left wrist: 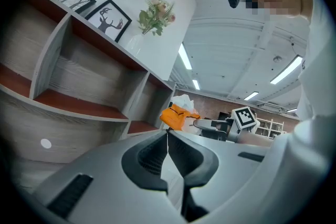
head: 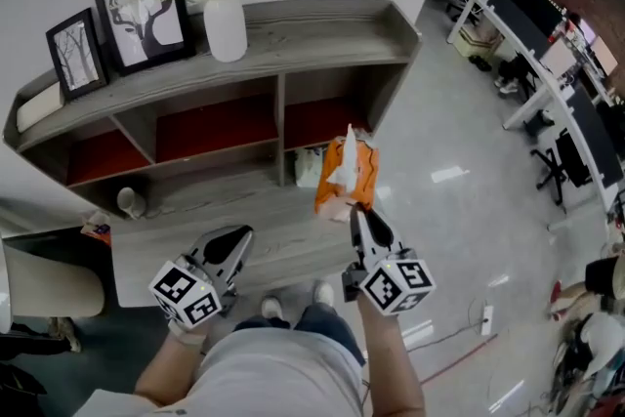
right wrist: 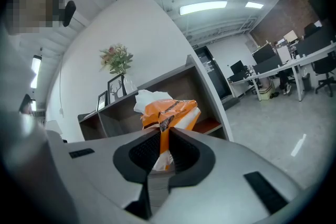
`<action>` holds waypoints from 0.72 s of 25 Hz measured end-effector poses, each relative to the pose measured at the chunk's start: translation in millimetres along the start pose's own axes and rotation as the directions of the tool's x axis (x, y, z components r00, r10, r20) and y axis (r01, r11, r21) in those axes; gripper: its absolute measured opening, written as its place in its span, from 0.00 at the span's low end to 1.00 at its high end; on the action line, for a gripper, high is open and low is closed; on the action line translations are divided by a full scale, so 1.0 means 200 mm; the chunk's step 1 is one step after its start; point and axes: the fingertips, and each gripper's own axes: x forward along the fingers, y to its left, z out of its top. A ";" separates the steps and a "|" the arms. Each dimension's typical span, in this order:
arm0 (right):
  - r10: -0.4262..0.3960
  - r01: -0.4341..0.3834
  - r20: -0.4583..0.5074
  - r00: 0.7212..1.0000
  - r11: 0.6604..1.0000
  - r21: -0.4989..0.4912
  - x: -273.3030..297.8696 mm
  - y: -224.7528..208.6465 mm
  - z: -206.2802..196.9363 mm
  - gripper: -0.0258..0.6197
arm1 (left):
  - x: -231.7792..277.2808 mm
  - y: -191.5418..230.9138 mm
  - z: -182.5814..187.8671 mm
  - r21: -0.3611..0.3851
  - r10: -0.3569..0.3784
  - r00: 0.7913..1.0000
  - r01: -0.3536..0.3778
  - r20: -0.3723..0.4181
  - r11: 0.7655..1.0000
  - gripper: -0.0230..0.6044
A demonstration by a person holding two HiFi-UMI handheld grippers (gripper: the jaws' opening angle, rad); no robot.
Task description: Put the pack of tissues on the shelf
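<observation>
Pinching tissues (head: 344, 173) by lower edge in right fingers (head: 369, 229), pack sticking out ahead for pushing into shelf (head: 293, 39); left fingers (head: 232, 247) closed, empty.

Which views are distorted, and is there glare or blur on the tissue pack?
Both gripper views: heavy fisheye, dark corners; shelf edges bow in the left one. Right gripper view: tissue pack sharp, ceiling light blown out. Head view: glare on floor.
</observation>
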 end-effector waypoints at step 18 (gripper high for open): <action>0.124 -0.123 -0.169 0.978 0.992 0.016 0.58 -0.56 0.03 0.11 | 0.30 0.05 0.07 -0.013 0.261 0.965 -0.261 0.031 0.965 0.06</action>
